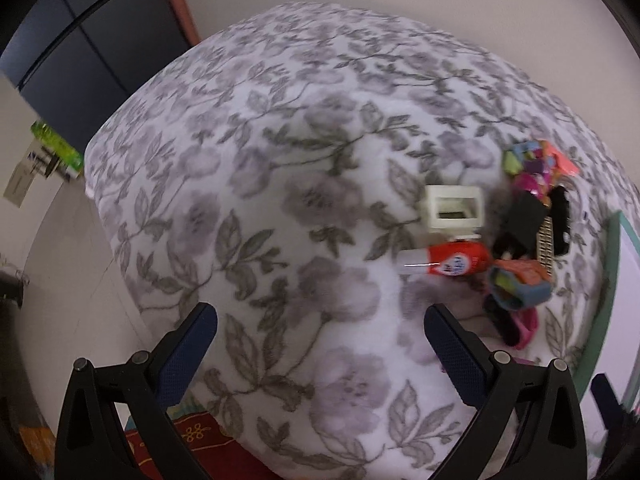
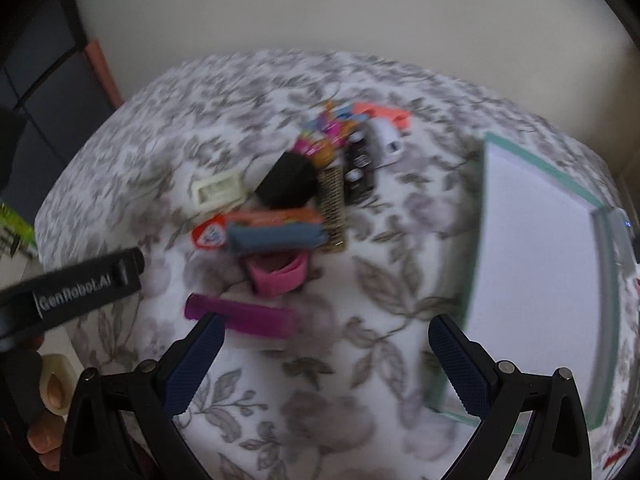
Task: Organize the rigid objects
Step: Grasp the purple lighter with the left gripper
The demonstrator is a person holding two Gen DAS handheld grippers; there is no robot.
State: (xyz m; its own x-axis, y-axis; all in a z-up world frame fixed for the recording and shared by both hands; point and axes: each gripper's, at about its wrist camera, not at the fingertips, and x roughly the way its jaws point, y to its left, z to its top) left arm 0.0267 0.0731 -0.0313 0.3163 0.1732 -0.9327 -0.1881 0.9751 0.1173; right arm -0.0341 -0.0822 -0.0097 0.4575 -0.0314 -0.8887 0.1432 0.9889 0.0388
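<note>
A heap of small rigid objects lies on the floral blanket (image 1: 280,200). In the right wrist view it holds a cream frame (image 2: 218,192), a red bottle (image 2: 208,234), a black block (image 2: 286,180), a blue-grey piece (image 2: 276,238), a pink band (image 2: 278,276), a black bottle (image 2: 358,172) and a white item (image 2: 386,142). A purple comb-like stick (image 2: 240,316) lies just beyond my right gripper (image 2: 326,326), which is open and holds nothing. My left gripper (image 1: 320,316) is open too, left of the red bottle (image 1: 452,262) and cream frame (image 1: 454,210).
A white tray with a green rim (image 2: 476,260) sits to the right of the heap. The left gripper's black body (image 2: 80,292) and a hand (image 2: 48,400) fill the lower left of the right wrist view. A dark cabinet (image 1: 80,60) stands beyond the blanket's left edge.
</note>
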